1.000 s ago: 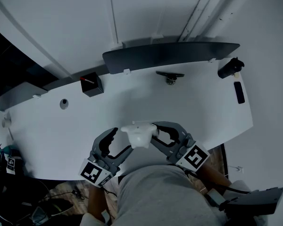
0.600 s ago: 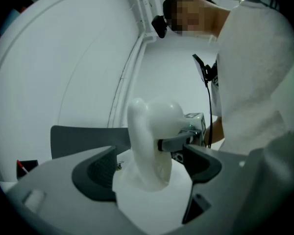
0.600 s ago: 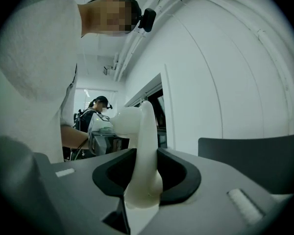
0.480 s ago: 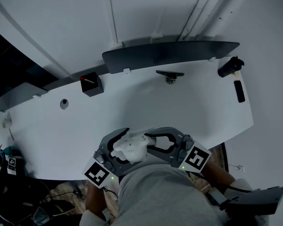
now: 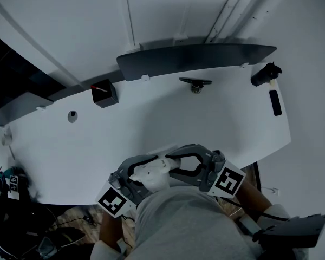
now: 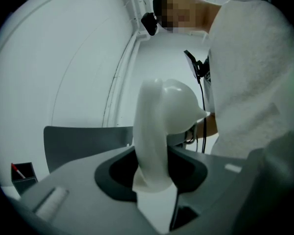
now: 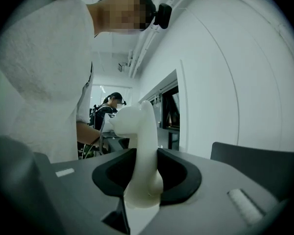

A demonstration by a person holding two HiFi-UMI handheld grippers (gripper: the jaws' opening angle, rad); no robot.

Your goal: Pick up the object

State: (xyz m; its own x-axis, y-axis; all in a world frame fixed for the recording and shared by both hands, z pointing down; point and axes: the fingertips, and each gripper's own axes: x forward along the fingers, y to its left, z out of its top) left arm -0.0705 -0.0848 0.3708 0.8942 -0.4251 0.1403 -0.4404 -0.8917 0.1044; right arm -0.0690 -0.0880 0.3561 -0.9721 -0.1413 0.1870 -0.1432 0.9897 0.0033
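Over the near edge of the white table (image 5: pixel 216 123), the white object (image 5: pixel 150 173) hangs clamped between both grippers: the left gripper (image 5: pixel 142 172) has just been closing its jaws onto it, and the right gripper (image 5: pixel 170 166) pinches its other end.

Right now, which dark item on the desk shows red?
The black box, left of centre by the back edge: a red stick shows on its top. The cylinder and flat slab show none.
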